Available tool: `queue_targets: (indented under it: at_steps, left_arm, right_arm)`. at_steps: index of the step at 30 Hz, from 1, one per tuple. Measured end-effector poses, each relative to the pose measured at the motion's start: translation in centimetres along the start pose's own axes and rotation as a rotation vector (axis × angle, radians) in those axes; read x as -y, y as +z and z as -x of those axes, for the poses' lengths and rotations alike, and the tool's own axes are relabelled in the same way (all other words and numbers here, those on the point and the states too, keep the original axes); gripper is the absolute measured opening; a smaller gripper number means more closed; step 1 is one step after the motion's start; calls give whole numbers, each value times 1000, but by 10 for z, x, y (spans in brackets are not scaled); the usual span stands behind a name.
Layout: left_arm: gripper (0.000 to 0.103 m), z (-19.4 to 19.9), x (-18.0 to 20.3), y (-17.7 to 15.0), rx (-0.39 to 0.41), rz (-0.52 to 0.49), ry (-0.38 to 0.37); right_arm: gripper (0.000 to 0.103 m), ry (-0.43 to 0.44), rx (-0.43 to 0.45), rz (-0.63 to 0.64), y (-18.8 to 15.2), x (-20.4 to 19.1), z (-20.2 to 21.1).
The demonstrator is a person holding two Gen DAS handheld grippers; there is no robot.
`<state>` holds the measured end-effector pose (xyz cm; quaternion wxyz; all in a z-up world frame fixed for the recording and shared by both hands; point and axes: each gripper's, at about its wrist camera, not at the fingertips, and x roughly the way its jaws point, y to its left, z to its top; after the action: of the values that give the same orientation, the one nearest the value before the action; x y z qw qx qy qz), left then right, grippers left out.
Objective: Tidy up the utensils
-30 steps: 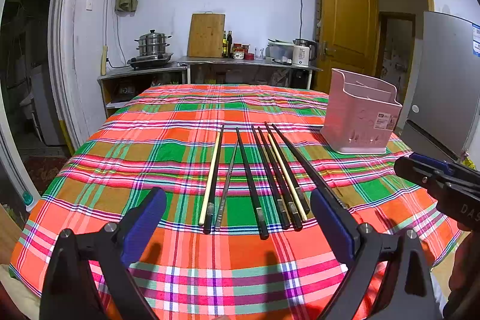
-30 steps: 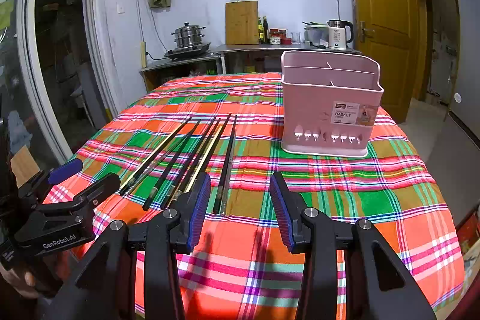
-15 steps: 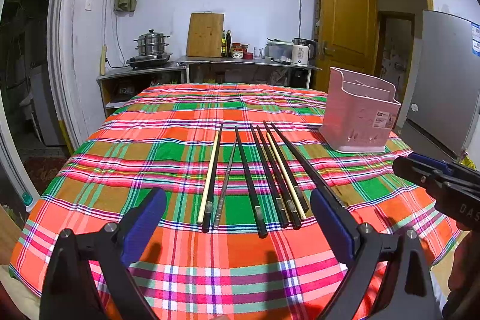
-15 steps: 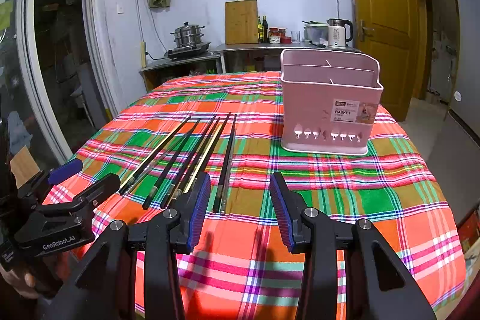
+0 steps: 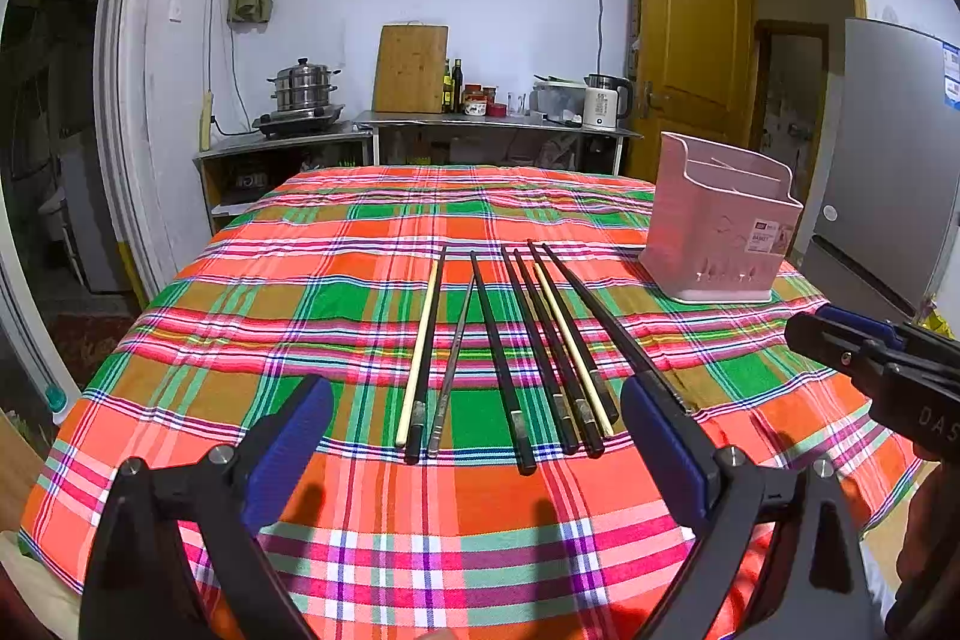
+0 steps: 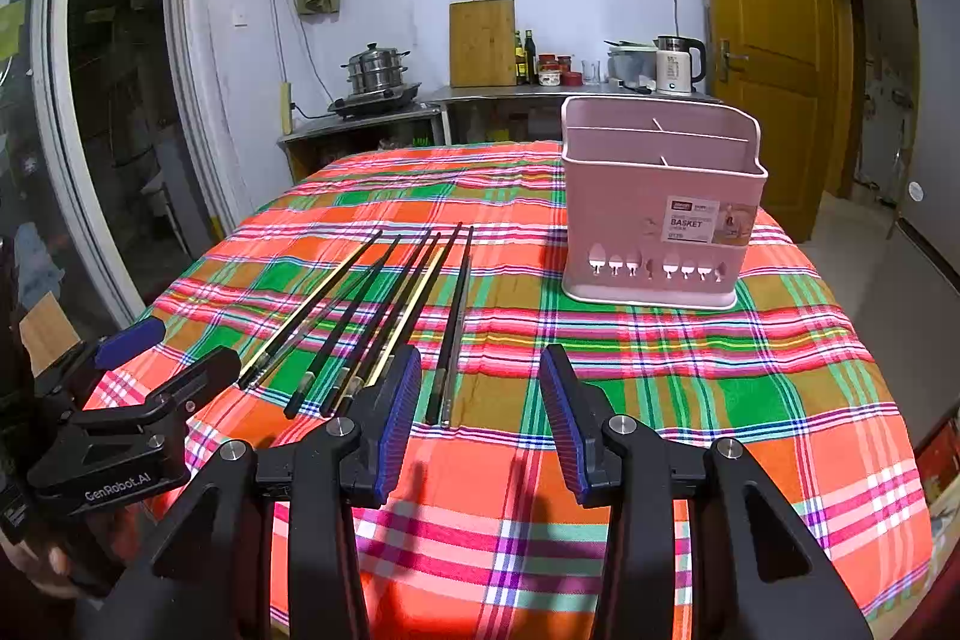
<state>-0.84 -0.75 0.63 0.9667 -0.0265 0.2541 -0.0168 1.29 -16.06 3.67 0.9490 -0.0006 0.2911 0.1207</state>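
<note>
Nine chopsticks (image 5: 503, 358), one pink basket (image 6: 660, 214)

Steamer pot (image 5: 304, 83), cutting board (image 5: 411, 68), kettle (image 5: 605, 102) on rear counter (image 5: 492, 122).

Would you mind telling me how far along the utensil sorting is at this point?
Nothing looks done yet: the pink utensil basket shows no utensils in the compartments visible from here, and all the chopsticks lie in a row on the plaid tablecloth. Nothing is in hand either; the left gripper and right gripper hover open near the chopsticks' closer ends. Every chopstick remains to be moved.
</note>
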Motion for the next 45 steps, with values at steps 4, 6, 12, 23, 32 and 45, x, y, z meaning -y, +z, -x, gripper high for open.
queue_targets:
  at_steps: [4,6,12,23,32,45]
  left_arm:
    - [98,-1,-2,-1,-3,-3,2]
    - [98,-3,-2,-1,-7,-4,3]
    - [98,-11,-7,2,-21,-6,-1]
    - [98,-56,-34,27,-126,-16,-9]
    - [78,-110,-48,46,-292,12,-53]
    - [28,-146,-29,54,-405,-30,-198]
  right_arm:
    - [42,0,-3,0,0,-3,-2]
    - [42,1,-5,1,-1,-3,-2]
    - [42,6,-17,4,-1,-3,-10]
    - [42,53,-60,5,19,-4,-40]
    - [42,64,-154,39,33,-9,-88]
    - [23,110,-276,3,43,-11,-142]
